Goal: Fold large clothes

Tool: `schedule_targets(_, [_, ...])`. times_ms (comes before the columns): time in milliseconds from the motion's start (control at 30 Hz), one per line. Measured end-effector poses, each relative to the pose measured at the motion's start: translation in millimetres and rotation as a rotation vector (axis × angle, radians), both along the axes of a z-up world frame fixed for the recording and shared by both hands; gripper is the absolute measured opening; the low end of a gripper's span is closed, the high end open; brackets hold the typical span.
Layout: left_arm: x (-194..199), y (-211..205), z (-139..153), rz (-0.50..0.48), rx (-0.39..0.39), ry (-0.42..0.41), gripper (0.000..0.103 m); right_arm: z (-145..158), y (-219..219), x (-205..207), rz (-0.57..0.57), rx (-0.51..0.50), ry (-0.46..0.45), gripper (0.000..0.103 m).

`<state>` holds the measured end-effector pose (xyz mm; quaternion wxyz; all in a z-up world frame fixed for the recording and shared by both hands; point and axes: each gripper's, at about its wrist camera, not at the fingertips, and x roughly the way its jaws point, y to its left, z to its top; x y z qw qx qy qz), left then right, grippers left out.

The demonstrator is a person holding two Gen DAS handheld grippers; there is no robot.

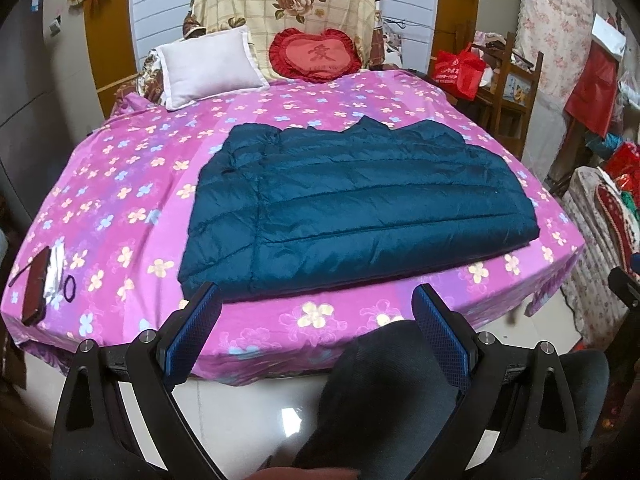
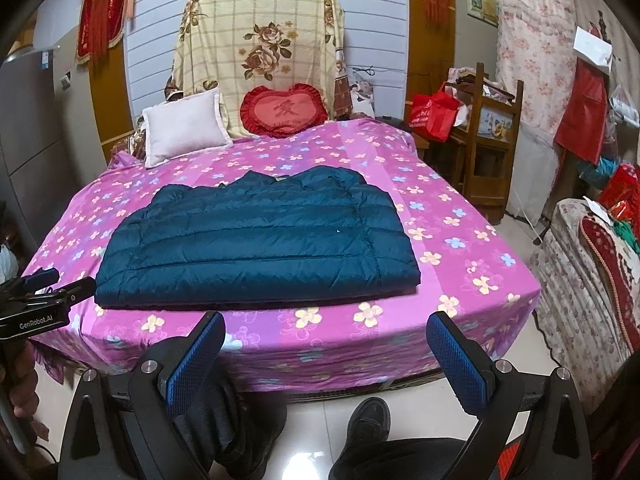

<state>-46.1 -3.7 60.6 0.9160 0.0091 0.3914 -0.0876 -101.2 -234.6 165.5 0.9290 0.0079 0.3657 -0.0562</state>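
Both grippers held off the near edge of the bed, above the floor, touching nothing. Left gripper: jaws released, wide gap, nothing between them. Right gripper: same, jaws released and empty.

Jacket is dark teal, quilted, lying flat on the pink flowered sheet, folded into a rough rectangle. It sits in the near half of the bed, its near hem just short of the bed edge. In the right wrist view the jacket is left of centre; the left gripper shows at the far left edge of that view, near the jacket's near-left corner, contact I can't tell.

At the far end: white pillow on the left, red heart cushion beside it on the right. Phone and hair tie at the near-left corner of the bed, well apart from the jacket.

My legs and shoes are visible below the jaws.
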Motion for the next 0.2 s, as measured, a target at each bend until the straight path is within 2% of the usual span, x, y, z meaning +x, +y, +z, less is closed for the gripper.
schedule_targets(200, [-2.5,-1.3,1.6,-0.012,-0.001,-0.016,0.096,-0.2,0.6,0.6,0.001,-0.001,0.001,0.100])
